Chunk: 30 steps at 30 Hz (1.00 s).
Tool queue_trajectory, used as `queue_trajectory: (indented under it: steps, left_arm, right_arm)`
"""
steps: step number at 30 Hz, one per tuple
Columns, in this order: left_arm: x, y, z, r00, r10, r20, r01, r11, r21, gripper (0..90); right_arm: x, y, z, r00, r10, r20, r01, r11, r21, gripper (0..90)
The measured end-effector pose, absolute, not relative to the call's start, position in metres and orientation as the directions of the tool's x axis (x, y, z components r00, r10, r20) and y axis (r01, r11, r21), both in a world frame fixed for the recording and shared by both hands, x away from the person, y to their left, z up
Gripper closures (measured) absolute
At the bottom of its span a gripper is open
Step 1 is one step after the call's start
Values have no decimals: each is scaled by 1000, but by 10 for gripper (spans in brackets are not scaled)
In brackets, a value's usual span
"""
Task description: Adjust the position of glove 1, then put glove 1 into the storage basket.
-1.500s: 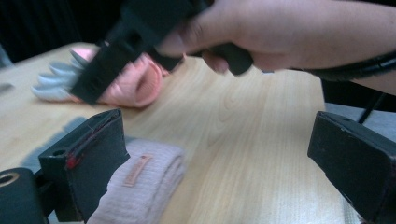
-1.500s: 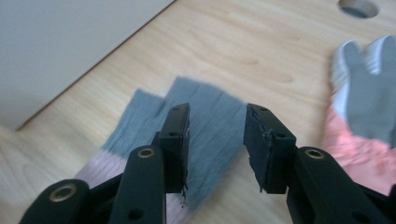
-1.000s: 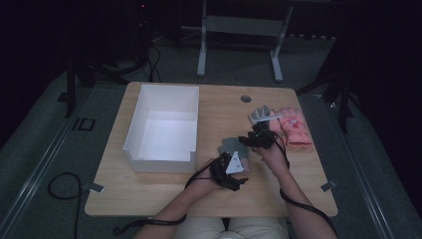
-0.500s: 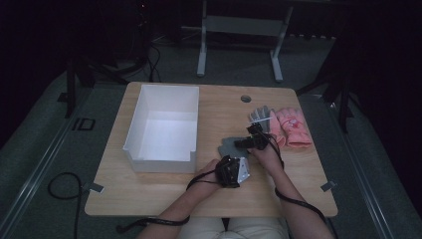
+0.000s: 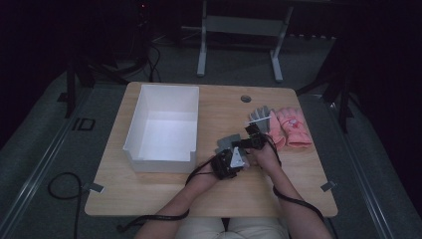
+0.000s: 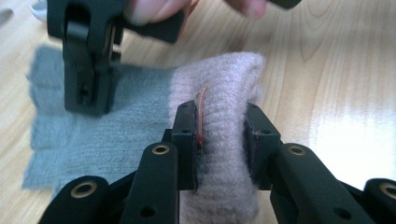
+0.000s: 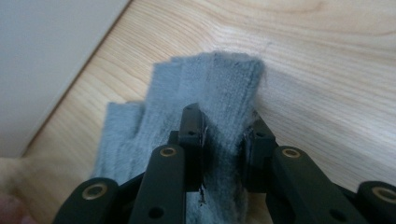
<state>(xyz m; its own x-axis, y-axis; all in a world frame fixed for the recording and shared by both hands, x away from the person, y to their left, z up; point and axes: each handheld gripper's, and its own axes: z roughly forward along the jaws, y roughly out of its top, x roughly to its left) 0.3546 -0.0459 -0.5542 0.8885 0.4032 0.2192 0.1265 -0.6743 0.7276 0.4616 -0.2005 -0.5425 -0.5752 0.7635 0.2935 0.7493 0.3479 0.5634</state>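
Grey glove (image 6: 93,140) on table, both hand-held grippers clamped on it — left (image 6: 219,140) at cuff, right (image 7: 224,140) at fingers

A pale wooden table (image 5: 164,194) is standing on grey carpeted floor (image 5: 45,149), catching most of the light while the room behind is fading into near-black. A grey metal frame (image 5: 239,25), possibly another table's legs, is standing beyond it, and a black cable (image 5: 62,186) is looping across the floor at left.

Each black hand-held gripper (image 6: 219,154) has brass-ringed screw holes and a black trailing cable.
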Motion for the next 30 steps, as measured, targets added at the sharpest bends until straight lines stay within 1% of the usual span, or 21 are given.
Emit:
queue_trajectory:
  steps: [3, 4, 7, 11, 14, 15, 16, 17, 18, 20, 22, 26, 28, 29, 30]
  left_arm:
    - [354, -47, -552, 890, 401, 218, 127, -676, 726, 709]
    - [349, -52, -539, 888, 390, 244, 104, -687, 719, 711]
    - [345, -55, -526, 886, 380, 265, 80, -690, 719, 714]
    - [341, -57, -511, 888, 373, 271, 68, -688, 722, 715]
    - [337, -57, -492, 882, 356, 308, 36, -702, 711, 714]
    - [336, -55, -484, 884, 354, 305, 32, -698, 716, 714]
    - [336, -55, -484, 884, 354, 305, 32, -698, 716, 714]
    - [338, -52, -474, 887, 350, 300, 29, -691, 722, 714]
    - [338, -50, -464, 887, 345, 306, 21, -693, 721, 715]
    - [337, -50, -458, 884, 340, 319, 12, -701, 713, 714]
    - [337, -47, -444, 881, 330, 341, -6, -711, 703, 715]
    - [342, -39, -424, 887, 310, 343, -16, -720, 694, 715]
    - [342, -39, -424, 887, 310, 343, -16, -720, 694, 714]
    - [349, -27, -410, 895, 269, 356, -43, -741, 670, 713]
    - [350, -24, -407, 898, 260, 355, -49, -743, 667, 712]
  right_arm:
    - [459, -204, -536, -585, 753, 301, 740, 345, 577, 745]
    - [455, -208, -526, -595, 748, 294, 727, 345, 593, 745]
    - [450, -213, -512, -606, 741, 289, 710, 339, 617, 746]
    - [445, -218, -498, -618, 731, 289, 693, 333, 639, 746]
    - [439, -222, -481, -630, 719, 294, 676, 322, 663, 746]
    - [438, -223, -477, -632, 716, 297, 672, 315, 670, 746]
    - [438, -223, -477, -632, 716, 297, 672, 315, 670, 746]
    - [437, -224, -469, -635, 711, 304, 667, 305, 680, 746]
    - [435, -226, -454, -641, 702, 309, 651, 286, 703, 745]
    - [434, -225, -449, -646, 700, 304, 644, 286, 709, 746]
    - [433, -223, -439, -652, 698, 297, 633, 285, 720, 746]
    - [433, -218, -417, -660, 695, 285, 609, 274, 744, 746]
    - [434, -216, -413, -661, 693, 288, 608, 269, 747, 746]
    - [435, -210, -404, -663, 687, 297, 603, 254, 757, 745]
    - [435, -207, -401, -667, 683, 298, 597, 251, 762, 746]
